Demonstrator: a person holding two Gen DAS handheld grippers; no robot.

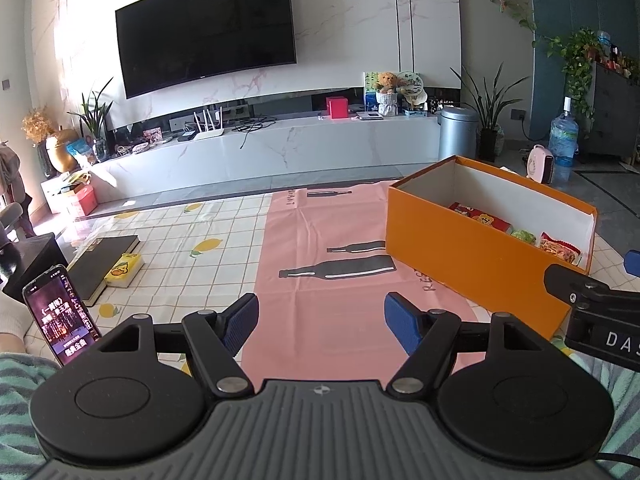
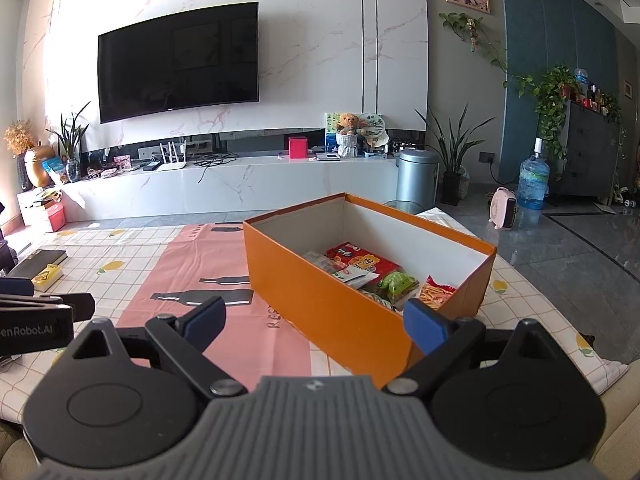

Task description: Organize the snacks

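Hovering over the pink mat (image 1: pixel 320 240), the left gripper (image 1: pixel 320 322) is sitting with its jaws spread wide and nothing between them, lots of free mat ahead. The right gripper (image 2: pixel 316 322) is also spread and empty, reaching just past the near edge of the orange box (image 2: pixel 340 308). The snacks (image 2: pixel 368 272) are lying inside the box. Its arm is showing "DAS". A phone (image 1: pixel 60 314) is glowing at the left, then a book (image 1: pixel 102 266), the TV (image 1: pixel 206 28) far behind.

Left tool (image 1: pixel 320 322) and right tool (image 2: pixel 316 322) gape, empty.
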